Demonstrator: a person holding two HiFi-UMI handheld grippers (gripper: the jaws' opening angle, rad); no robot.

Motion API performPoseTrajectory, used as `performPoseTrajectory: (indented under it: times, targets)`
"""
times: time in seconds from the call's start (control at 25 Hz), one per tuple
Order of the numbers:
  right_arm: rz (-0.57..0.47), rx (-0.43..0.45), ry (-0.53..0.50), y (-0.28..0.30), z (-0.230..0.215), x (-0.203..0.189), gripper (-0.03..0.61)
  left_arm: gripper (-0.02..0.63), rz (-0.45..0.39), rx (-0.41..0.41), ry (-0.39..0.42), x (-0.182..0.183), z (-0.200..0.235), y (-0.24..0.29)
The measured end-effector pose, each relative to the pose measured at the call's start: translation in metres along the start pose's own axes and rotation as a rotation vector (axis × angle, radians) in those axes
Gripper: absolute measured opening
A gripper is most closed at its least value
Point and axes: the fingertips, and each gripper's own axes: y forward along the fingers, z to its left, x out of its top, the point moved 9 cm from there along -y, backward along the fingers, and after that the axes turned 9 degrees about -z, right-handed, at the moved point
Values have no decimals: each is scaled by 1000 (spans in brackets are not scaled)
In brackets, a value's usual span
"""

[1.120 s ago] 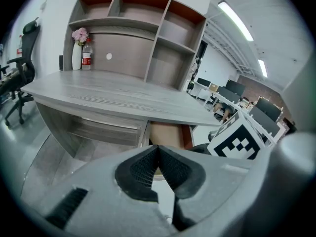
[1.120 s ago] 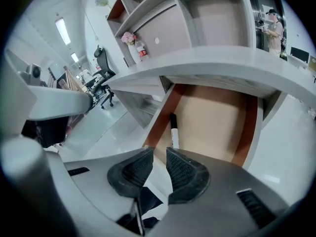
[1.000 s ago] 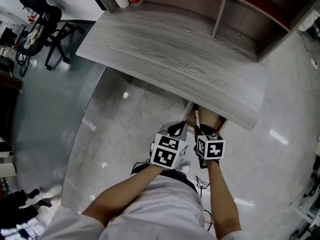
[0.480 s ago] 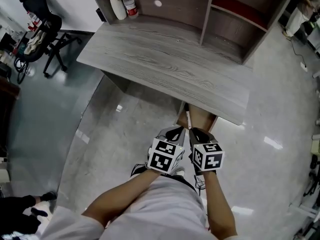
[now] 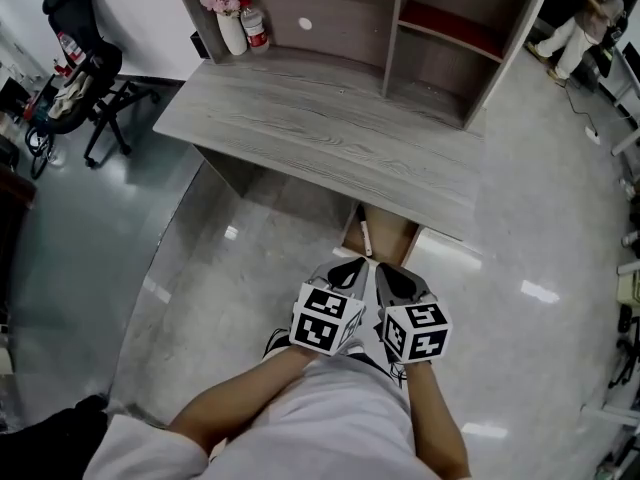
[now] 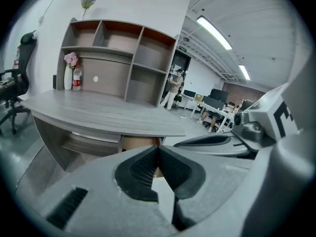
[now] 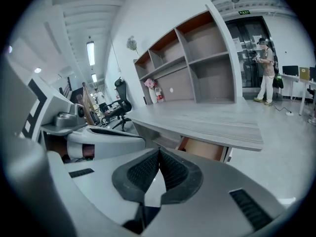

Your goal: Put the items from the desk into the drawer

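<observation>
both tongs are pinched tight w/ nothing between them: left gripper (image 6: 158,152) and right gripper (image 7: 159,157) sit side by side, close to the person's body, short of the desk (image 5: 330,138). drawer (image 5: 390,236) is open under the desk's right end, just ahead. only items seen on top: vase (image 5: 232,33) w/ pink flowers and a bottle (image 5: 256,28), far back-left corner. vase prob. fragile & top-heavy, so grip its body mid-height; bottle looks light, smooth, so take it round the middle.

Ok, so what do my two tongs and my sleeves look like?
The left tongs and right tongs match: pale grey moulded shells with black ribbed pads. Each carries a white cube with black square markers. You wear a white short-sleeved shirt.
</observation>
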Motion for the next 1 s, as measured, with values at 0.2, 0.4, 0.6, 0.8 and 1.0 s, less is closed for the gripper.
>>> performPoseTrajectory:
  times: [0.2, 0.4, 0.6, 0.8, 1.0]
  targets:
    - [-42, -15, -17, -17, 6, 0, 2, 2, -25, -10, 13, -3, -14, -8]
    - [-66, -17, -21, -27, 9, -1, 2, 2, -37, -13, 8, -5, -22, -15]
    - [-75, -12, -19, -31, 13, -2, 2, 2, -30, -22, 23, -8, -29, -18]
    - [-82, -18, -19, -34, 13, -1, 2, 2, -24, -23, 21, -8, -31, -19]
    - [-81, -23, -19, -37, 10, -1, 2, 2, -26, -24, 22, -8, -33, -17]
